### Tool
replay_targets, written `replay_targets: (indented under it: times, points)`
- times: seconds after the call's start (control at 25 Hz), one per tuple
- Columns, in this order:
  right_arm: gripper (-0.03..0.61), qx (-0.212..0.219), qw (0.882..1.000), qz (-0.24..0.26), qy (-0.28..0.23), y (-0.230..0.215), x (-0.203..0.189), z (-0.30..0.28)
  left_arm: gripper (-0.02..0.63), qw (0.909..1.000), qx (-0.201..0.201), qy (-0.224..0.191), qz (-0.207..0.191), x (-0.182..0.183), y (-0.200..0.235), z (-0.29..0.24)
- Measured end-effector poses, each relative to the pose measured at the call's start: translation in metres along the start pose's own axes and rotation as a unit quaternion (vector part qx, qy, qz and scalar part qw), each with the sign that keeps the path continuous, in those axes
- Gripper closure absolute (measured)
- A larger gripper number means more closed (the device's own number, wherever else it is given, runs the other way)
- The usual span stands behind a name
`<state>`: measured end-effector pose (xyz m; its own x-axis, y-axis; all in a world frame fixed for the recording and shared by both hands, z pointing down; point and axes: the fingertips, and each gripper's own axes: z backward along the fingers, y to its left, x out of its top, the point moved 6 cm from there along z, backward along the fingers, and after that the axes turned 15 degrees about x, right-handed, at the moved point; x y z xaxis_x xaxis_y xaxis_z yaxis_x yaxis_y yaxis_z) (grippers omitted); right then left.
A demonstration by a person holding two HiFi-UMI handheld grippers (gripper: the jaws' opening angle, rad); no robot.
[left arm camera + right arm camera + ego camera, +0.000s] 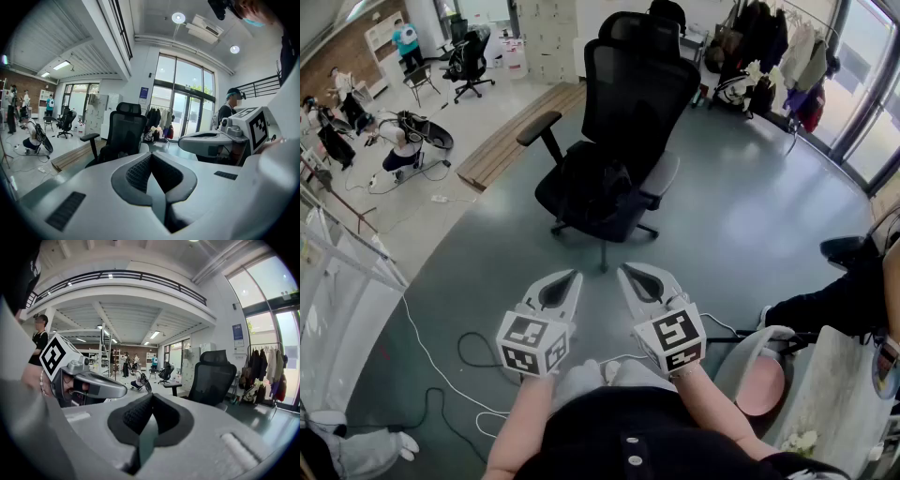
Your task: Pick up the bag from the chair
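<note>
Bag (592,184) lay slumped on the seat of the chair (639,89), a dark soft heap against the backrest and between the armrests, hard to tell from the black upholstery. The left gripper view showed it as a dark mass low on the seat (102,153); the right gripper view did not show it clearly.

Left gripper (573,278) and right gripper (626,273) were held side by side, low and close to the person's body, both pointing toward the chair and well apart from it, over bare floor (741,216). Each gripper's own view showed its jaws pressed together at the tips, with nothing between the pads. That suited an approach: nothing was in reach, so there was no call to spread them.

Judging from this, the pick-up had not begun. Next the grippers would need to close the gap to the seat and at least one pair of jaws would need to spread. A strap or fold would likely give a surer pinch than the limp body, which might sag or slip.
</note>
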<state>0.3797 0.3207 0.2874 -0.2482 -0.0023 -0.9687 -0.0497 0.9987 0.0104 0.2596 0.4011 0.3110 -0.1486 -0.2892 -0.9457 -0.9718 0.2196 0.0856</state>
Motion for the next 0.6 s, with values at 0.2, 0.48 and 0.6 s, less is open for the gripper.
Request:
replay_targets:
  times: [0.2,0.48,0.6]
  points:
    - [0.581,0.008,1.0,0.004,0.001,0.0,-0.001,0.0,0.597,0.9995,-0.004,-0.007,0.031,-0.001,-0.004,-0.008]
    - [0.581,0.006,1.0,-0.008,-0.022,-0.008,0.0,0.005,0.598,0.9991,-0.017,-0.023,0.031,0.004,-0.015,-0.011]
    - [0.58,0.007,0.998,-0.037,-0.05,-0.016,-0.001,0.013,0.597,0.9981,-0.025,-0.046,0.031,0.008,-0.016,-0.008]
